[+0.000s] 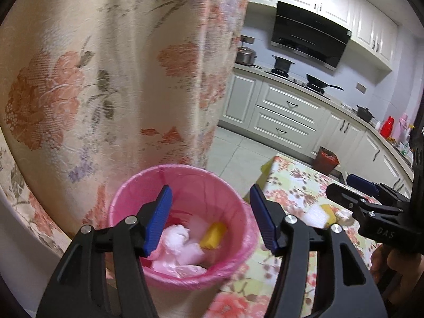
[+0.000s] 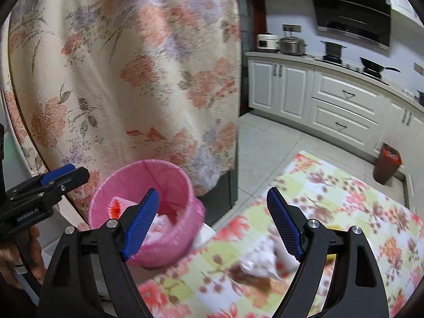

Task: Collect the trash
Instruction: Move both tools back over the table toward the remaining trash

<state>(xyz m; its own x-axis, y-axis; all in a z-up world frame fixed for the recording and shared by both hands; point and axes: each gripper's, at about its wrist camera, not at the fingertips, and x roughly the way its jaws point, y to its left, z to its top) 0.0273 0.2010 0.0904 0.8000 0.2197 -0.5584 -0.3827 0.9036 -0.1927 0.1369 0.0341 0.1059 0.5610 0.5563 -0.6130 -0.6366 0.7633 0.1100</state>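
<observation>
A pink-lined trash bin (image 1: 137, 185) stands beside the table edge; it holds crumpled white paper (image 1: 176, 238) and a yellow piece (image 1: 213, 235). My left gripper (image 1: 210, 218) is open and empty right above the bin. The bin also shows in the right wrist view (image 2: 127, 182). My right gripper (image 2: 212, 222) is open and empty above the floral table (image 2: 357, 206), over a blurred crumpled white paper (image 2: 258, 261). In the left view the right gripper (image 1: 341, 185) hovers over white and yellow trash (image 1: 322, 213) on the table.
A floral curtain (image 1: 119, 66) hangs right behind the bin. Kitchen cabinets (image 1: 286, 111) with a stove and pots run along the back. A dark red floor bin (image 1: 326, 160) stands beyond the table.
</observation>
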